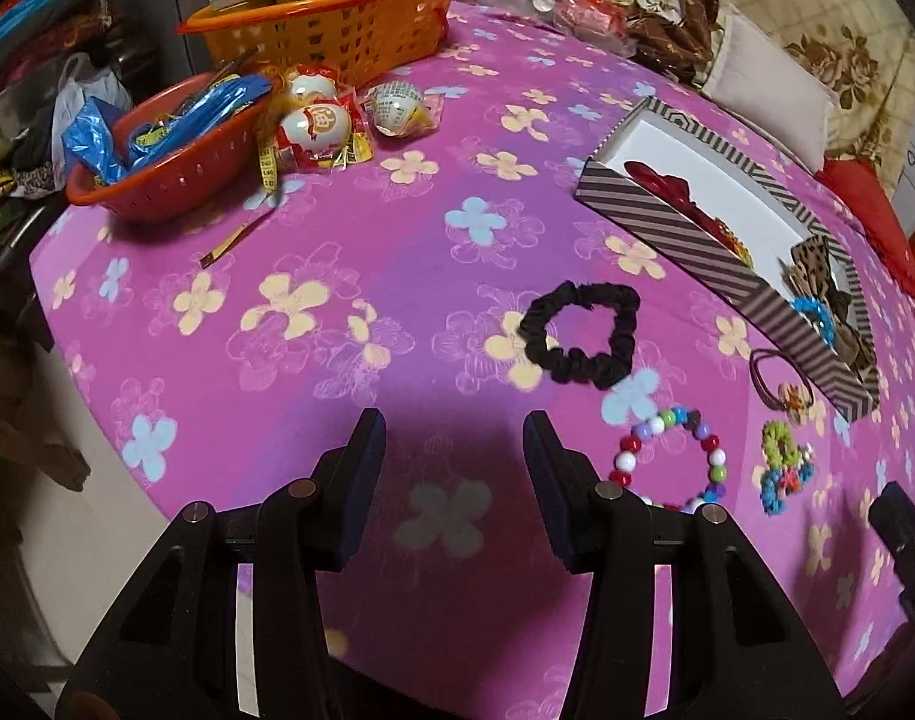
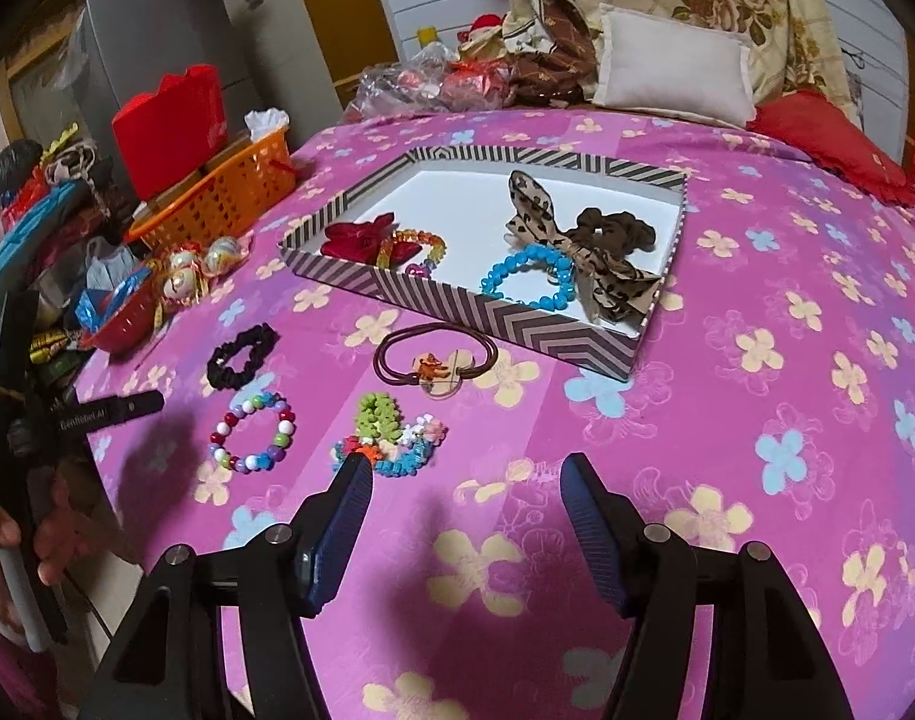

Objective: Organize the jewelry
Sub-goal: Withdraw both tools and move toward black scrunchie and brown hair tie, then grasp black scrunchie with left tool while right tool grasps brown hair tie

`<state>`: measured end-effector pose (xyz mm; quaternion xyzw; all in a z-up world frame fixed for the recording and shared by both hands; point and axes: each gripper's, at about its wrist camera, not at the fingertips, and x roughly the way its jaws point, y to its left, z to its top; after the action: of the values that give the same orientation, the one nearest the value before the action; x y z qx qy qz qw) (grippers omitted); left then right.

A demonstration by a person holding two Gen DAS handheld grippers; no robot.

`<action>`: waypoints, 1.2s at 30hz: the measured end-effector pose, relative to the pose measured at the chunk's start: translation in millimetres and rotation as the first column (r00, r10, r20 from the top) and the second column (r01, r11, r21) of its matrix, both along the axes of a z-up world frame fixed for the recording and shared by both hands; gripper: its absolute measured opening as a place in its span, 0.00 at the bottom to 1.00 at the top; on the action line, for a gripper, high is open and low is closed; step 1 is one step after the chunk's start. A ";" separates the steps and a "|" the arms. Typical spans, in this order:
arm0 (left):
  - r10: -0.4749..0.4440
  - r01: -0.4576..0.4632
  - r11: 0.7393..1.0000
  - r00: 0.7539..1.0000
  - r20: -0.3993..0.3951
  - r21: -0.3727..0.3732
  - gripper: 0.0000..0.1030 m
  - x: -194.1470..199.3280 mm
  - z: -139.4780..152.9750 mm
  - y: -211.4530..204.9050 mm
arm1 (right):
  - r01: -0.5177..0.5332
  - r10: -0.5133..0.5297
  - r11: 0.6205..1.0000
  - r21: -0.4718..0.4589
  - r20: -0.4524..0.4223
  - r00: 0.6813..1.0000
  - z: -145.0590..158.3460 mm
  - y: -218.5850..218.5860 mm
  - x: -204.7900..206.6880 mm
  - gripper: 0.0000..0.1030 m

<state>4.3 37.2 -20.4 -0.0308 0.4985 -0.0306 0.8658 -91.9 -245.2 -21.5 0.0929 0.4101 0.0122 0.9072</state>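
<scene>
Stage: the striped box (image 2: 499, 324) already holds a red bow, an amber bracelet, a blue bead bracelet (image 2: 529, 276) and a leopard bow scrunchie; four pieces lie on the pink flowered cloth (image 2: 757, 420) outside its near wall.

Loose pieces: the brown hair tie (image 2: 436, 360) lies just beside the box; the flower-bead bracelet (image 2: 391, 438) is nearer the camera; the multicolour bead bracelet (image 2: 253, 435) and black scrunchie (image 2: 241, 354) lie to the left.

Right gripper (image 2: 466, 474): jaws wide, holding nothing; its left finger hides the near edge of the flower-bead bracelet.

Left gripper (image 1: 454, 438): jaws wide and empty, over bare cloth; the black scrunchie (image 1: 580, 333) is beyond it to the right, the multicolour bead bracelet (image 1: 670, 456) just right of its right finger.

Likely step: picking the flower-bead bracelet with the right gripper, judging by nearness.

Doing it well: shift left so one side of the ring lies between the fingers, press down lightly, close on the beads and not the cloth.

Placement: lift over the near wall and release on the bare white floor at the far side.

Risk: the beads may roll out of a shallow pinch.
</scene>
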 end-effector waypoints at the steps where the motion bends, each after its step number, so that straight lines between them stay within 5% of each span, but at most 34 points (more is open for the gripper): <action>1: 0.001 -0.001 1.000 1.000 -0.002 0.003 0.46 2.9 -1.0 -1.0 | -0.002 0.002 1.000 -0.005 -0.002 1.000 -1.3 0.0 2.0 0.61; 25: 0.010 -0.009 1.000 1.000 -0.024 0.024 0.46 38.8 -10.9 -11.6 | -0.050 0.049 0.999 -0.007 -0.031 0.998 -15.2 5.1 60.7 0.61; 30: 0.016 -0.015 1.000 0.999 -0.038 0.020 0.46 43.2 -15.9 -11.2 | -0.085 0.082 0.995 -0.047 -0.054 0.995 -25.0 17.8 72.5 0.48; 36: 0.011 -0.010 1.000 0.999 -0.041 0.010 0.46 45.0 -17.7 -9.9 | -0.109 0.103 0.990 -0.094 -0.066 0.993 -31.0 21.1 86.7 0.46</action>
<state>49.3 27.3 -38.1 -0.0298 0.5163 -0.0230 0.8556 -5.2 -224.1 -52.5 0.0273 0.4421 0.0374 0.8958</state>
